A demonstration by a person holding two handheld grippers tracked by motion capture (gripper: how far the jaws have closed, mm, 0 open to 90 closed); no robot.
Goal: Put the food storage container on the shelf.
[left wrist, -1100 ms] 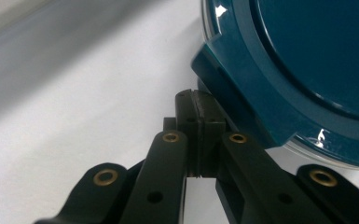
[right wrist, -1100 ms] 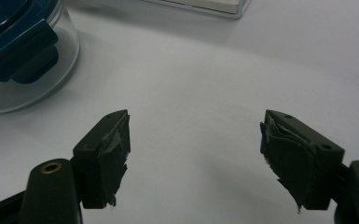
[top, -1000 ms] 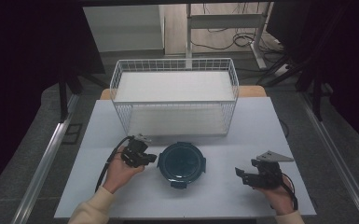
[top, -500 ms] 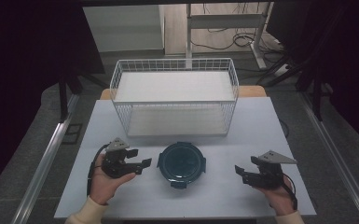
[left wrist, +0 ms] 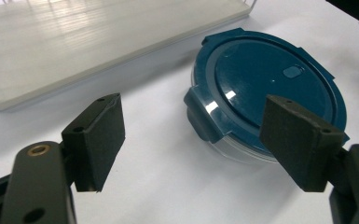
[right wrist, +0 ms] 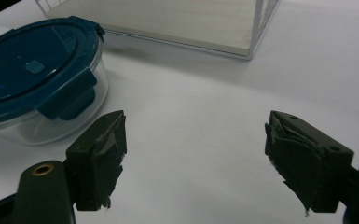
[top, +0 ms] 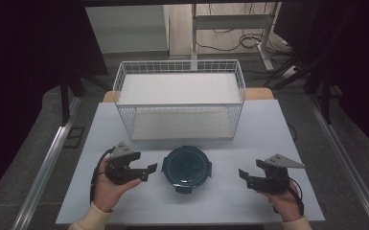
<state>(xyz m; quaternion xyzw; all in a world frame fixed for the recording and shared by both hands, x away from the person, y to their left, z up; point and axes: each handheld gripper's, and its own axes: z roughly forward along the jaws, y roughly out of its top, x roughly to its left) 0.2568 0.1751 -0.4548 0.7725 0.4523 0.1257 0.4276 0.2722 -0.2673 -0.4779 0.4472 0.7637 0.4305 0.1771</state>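
Round clear container with dark blue clip-on lid (top: 187, 168) sits on the white table (top: 278, 129), front centre, just in front of the white wire basket (top: 179, 98). Basket has nothing in it, lid looks latched. My read: nothing achieved yet, the grasp and any transfer to the basket are all ahead.

Left gripper (top: 146, 172): jaws wide, nothing held, aimed at the container's near latch tab, close but not touching. Right gripper (top: 247, 178): jaws wide, nothing held, parked well to the container's right.

Versus a second ago: left gripper has backed off from the container's rim and settled slightly left. Right gripper and container unmoved.
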